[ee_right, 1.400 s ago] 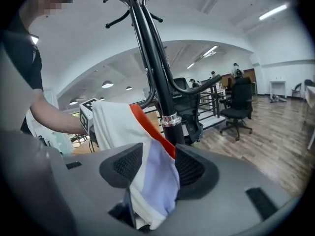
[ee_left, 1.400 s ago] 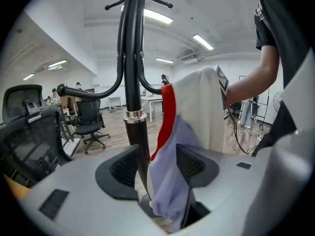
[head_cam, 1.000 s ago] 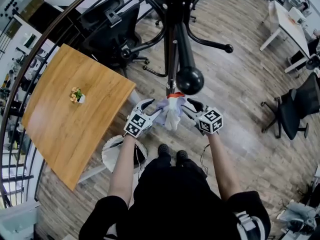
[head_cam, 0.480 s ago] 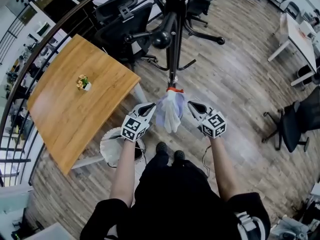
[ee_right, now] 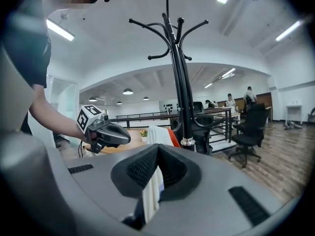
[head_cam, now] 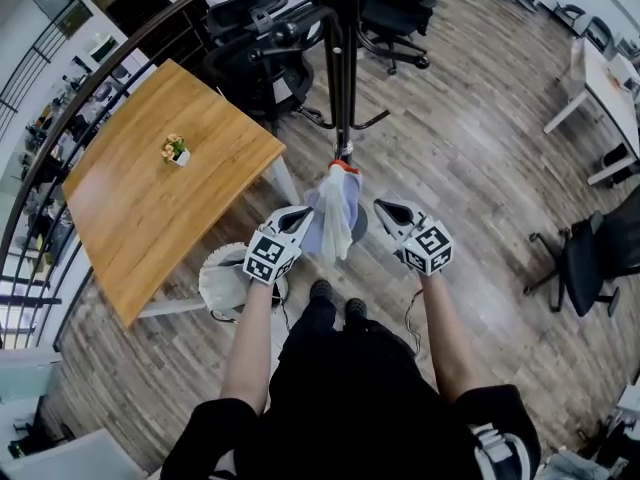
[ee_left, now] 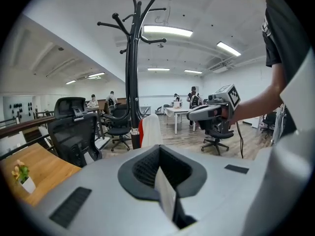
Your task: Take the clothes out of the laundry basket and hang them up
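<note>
Two grey hand-held grippers flank a pale lavender-white garment (head_cam: pixel 335 218) with an orange-red collar, which hangs in front of the person, its collar end just beside the pole of the tall black metal coat stand (head_cam: pixel 345 68). To the left, the corner of the rectangular wooden table (head_cam: pixel 160 198) lies near the left gripper (head_cam: pixel 298 218), and the round white laundry basket (head_cam: pixel 220 283) sits below that forearm, beside the person's feet. To the right, bare wood-plank floor (head_cam: pixel 470 168) is open as far as a black office chair (head_cam: pixel 590 258), well apart. More black chairs (head_cam: pixel 260 58) crowd behind the stand. The left gripper's jaws have just closed fully, a thin fold of the pale cloth pinched between them. The right gripper (head_cam: pixel 385 208) is likewise clamped tight on a fold that hangs below its fingers (ee_right: pixel 135 168).
</note>
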